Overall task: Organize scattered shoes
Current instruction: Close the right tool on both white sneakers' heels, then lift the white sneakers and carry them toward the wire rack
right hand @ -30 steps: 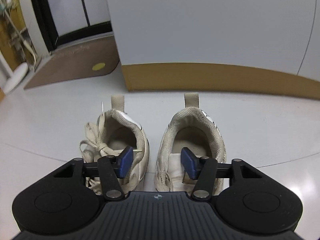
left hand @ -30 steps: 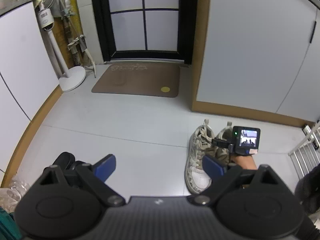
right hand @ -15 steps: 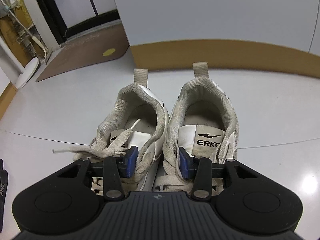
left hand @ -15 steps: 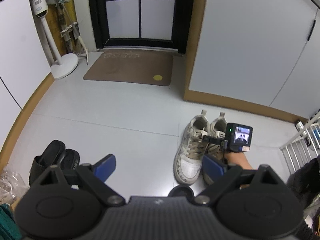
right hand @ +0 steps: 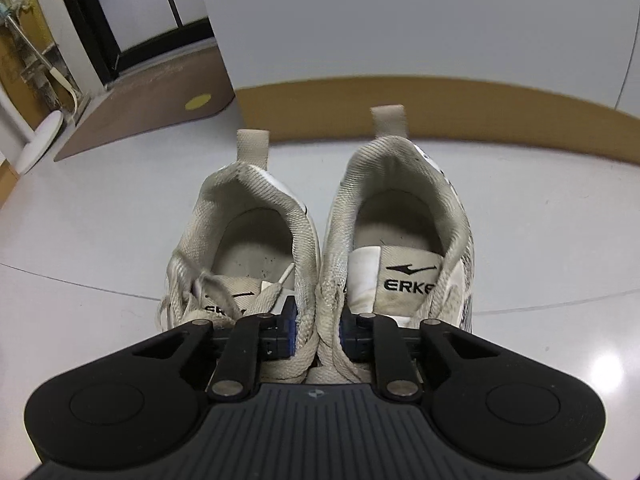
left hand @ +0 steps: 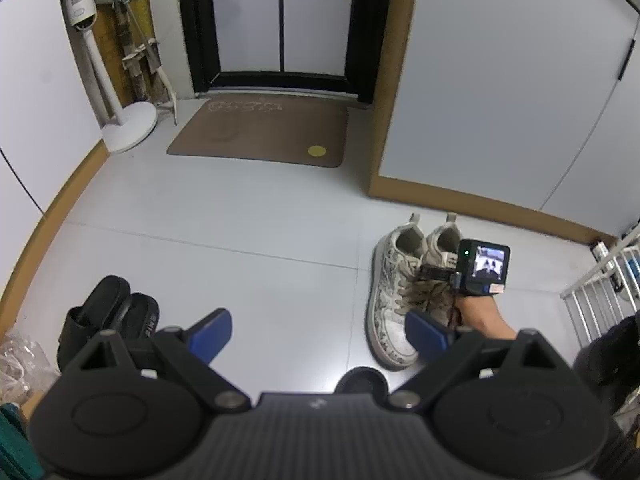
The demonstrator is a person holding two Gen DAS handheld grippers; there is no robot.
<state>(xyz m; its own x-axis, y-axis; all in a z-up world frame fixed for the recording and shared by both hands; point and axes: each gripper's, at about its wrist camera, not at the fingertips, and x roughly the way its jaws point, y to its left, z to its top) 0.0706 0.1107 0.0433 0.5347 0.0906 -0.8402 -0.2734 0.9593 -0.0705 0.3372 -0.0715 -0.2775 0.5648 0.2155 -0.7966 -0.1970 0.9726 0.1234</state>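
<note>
sneakers [right hand: 320, 240]: side by side, heels toward wall | right tool [right hand: 316, 330]: clamping both inner collars

Pair of sneakers [right hand: 320, 264] side by side on floor [left hand: 240, 216], inner sides touching, heels toward cabinet base [right hand: 440, 100] just behind. Right gripper [right hand: 316, 332] down over laces, one finger inside each shoe, pinching the two inner walls together. Doormat [left hand: 260, 132] farther back-left, before door [left hand: 280, 20]. Fan stand [left hand: 128, 124] left of mat, by wall. Pair of slippers [left hand: 108, 312] well left of sneakers, near left gripper [left hand: 316, 332]. Rack [left hand: 600, 288] at far right.
</note>
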